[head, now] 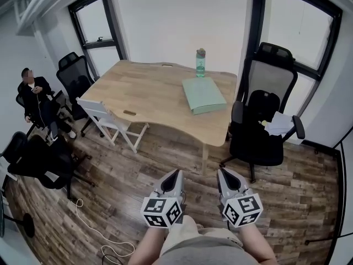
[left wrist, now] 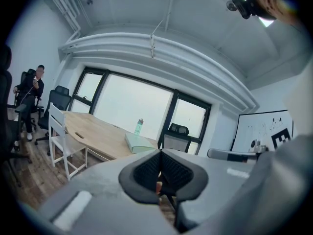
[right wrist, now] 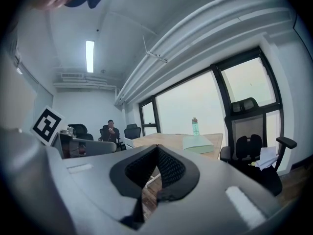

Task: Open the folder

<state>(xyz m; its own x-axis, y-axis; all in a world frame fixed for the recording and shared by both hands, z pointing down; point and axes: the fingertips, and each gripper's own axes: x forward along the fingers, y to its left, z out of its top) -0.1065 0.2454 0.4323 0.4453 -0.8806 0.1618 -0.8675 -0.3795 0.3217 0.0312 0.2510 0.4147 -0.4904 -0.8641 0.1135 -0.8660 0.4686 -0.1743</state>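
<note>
A closed pale green folder (head: 204, 94) lies flat on the right part of the wooden table (head: 149, 90), with a green water bottle (head: 201, 62) standing just behind it. Both grippers hang well short of the table, above the floor near the person's body. The left gripper (head: 176, 172) and the right gripper (head: 223, 171) are side by side, both shut and holding nothing. In the left gripper view its jaws (left wrist: 160, 153) meet, with the folder (left wrist: 138, 142) far ahead. In the right gripper view the jaws (right wrist: 157, 149) are also together, and the folder (right wrist: 198, 143) and bottle (right wrist: 195, 126) lie far off.
A black office chair (head: 259, 131) with papers on its armrest stands at the table's right. A white chair (head: 105, 117) stands at the table's left front. A seated person (head: 36, 98) and more black chairs (head: 41, 162) are at the far left. A white cable (head: 94, 231) lies on the wooden floor.
</note>
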